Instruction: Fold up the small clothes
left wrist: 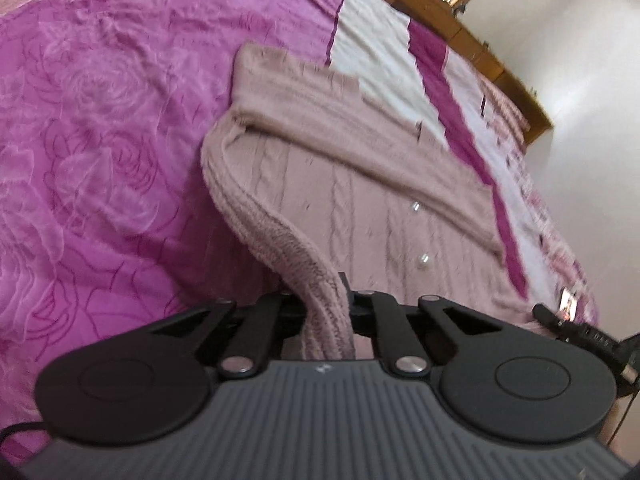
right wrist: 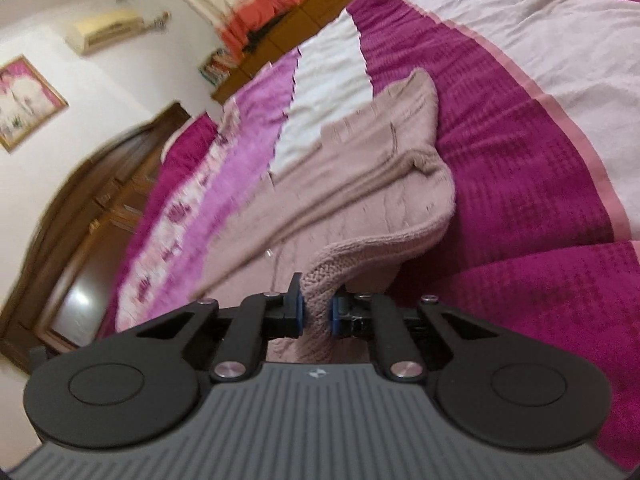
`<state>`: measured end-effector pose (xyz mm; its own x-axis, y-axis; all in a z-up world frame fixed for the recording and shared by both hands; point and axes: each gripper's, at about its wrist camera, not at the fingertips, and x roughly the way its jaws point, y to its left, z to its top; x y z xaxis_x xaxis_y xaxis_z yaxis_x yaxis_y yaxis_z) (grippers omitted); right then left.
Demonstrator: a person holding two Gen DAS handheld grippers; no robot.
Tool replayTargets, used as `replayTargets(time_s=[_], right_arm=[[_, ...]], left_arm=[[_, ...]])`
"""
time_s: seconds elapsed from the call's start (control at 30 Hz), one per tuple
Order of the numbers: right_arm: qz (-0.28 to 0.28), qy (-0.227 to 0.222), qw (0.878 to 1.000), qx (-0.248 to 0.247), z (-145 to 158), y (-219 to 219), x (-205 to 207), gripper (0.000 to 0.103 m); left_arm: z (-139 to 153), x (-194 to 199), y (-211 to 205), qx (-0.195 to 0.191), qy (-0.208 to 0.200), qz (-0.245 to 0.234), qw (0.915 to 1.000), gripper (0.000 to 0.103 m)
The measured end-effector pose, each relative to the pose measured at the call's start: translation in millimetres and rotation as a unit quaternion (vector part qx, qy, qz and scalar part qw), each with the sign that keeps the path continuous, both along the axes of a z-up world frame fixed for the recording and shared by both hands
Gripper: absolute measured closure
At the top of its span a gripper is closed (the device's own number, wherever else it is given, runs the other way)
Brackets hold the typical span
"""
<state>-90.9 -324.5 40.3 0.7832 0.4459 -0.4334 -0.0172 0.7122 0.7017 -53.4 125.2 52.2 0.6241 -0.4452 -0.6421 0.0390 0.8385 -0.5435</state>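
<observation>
A dusty-pink cable-knit sweater (left wrist: 360,184) with pearl buttons lies on a bed; its sleeves are folded across the body. My left gripper (left wrist: 326,312) is shut on the sweater's ribbed hem and lifts that edge off the bed. In the right wrist view the same sweater (right wrist: 360,168) stretches away from me. My right gripper (right wrist: 316,314), with blue pads, is shut on the other part of the ribbed hem and holds it raised too. The right gripper's tip shows at the right edge of the left wrist view (left wrist: 560,320).
The bed carries a magenta rose-pattern blanket (left wrist: 100,140) and a striped pink and white bedspread (right wrist: 520,100). A wooden headboard (left wrist: 460,28) and white wall lie beyond. A wooden wardrobe (right wrist: 80,220), a framed picture (right wrist: 24,100) and an air conditioner (right wrist: 104,28) stand to the left.
</observation>
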Motion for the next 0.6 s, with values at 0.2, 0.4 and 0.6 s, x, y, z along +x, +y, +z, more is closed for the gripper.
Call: replayTargets(time_s=[0.2,0.4,0.6], right_arm=[[-0.018,-0.028,0.999,0.037,2,-10,3,0.09],[-0.034,-0.051,0.996,0.064,4,-19,15,0.09],[-0.043,-0.071,0.993,0.078,11,-26,34,0.09]], left_arm=[[14,7,3,-0.013,-0.017,0.02,0.9996,0.095],[26,19,7,-0.017,-0.039,0.04,0.9983,0.095],[34,34,6,-0.011,-0.051,0.049,0.9974,0.095]])
